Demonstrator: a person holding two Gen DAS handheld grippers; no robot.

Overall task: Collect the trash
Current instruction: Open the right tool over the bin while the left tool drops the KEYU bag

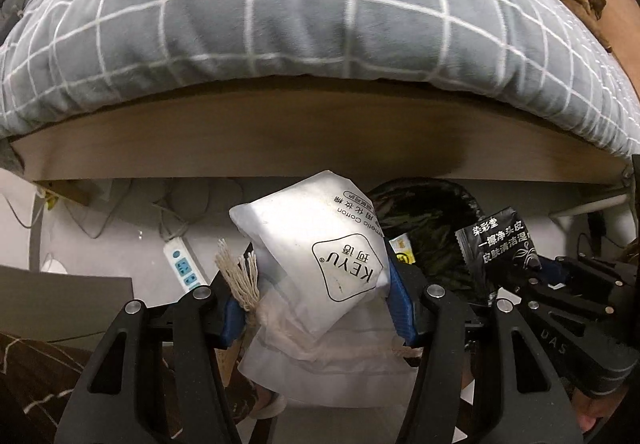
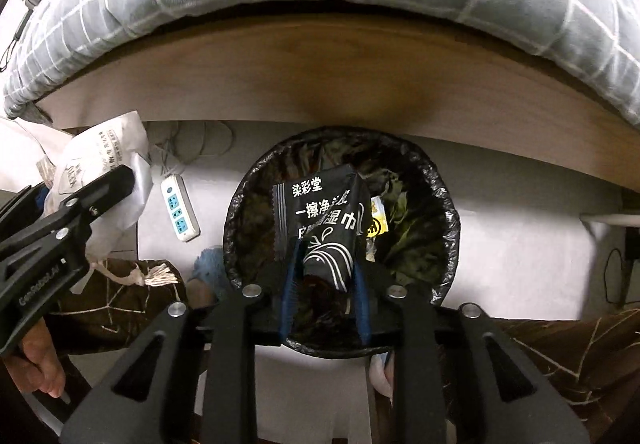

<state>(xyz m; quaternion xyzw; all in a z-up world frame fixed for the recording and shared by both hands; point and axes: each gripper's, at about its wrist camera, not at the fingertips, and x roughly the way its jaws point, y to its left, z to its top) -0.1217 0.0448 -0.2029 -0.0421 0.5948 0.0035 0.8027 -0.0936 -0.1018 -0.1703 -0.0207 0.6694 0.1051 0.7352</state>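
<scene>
Two pieces of trash are hanging above the floor beside the bed frame [image 2: 320,75], one in each claw. The right gripper [image 2: 325,276] is pointing straight down over the bin [image 2: 444,203], a round can lined with a black bag that is standing on the pale floor just in front of the wooden frame. Between its blue pads [image 2: 290,284] the black wipe sachet [image 2: 324,219] is sitting with only a narrow gap on either side; whether the pads are pressing it or have just let go cannot be told, so the sachet may be about to fall. It is hanging over the middle of the bin's mouth, so a release here looks safe. The left gripper [image 1: 316,308] is standing about half open, clamping a bulky white cotton-pad bag [image 1: 320,240] together with a thin cloth pouch with a tasselled drawstring [image 1: 236,276]. In the right wrist view this load is hanging well to the left of the bin, above the power strip [image 2: 180,211] and its tangled cords. The main risk lies there: the bag is soft and wide, and if it is dropped before it is over the rim, it will likely land on the strip or floor. The drawstring could also be catching on the pad and dragging the pouch back out. The two grippers are working close together, so a sideways move of the left one could be knocking the right.
</scene>
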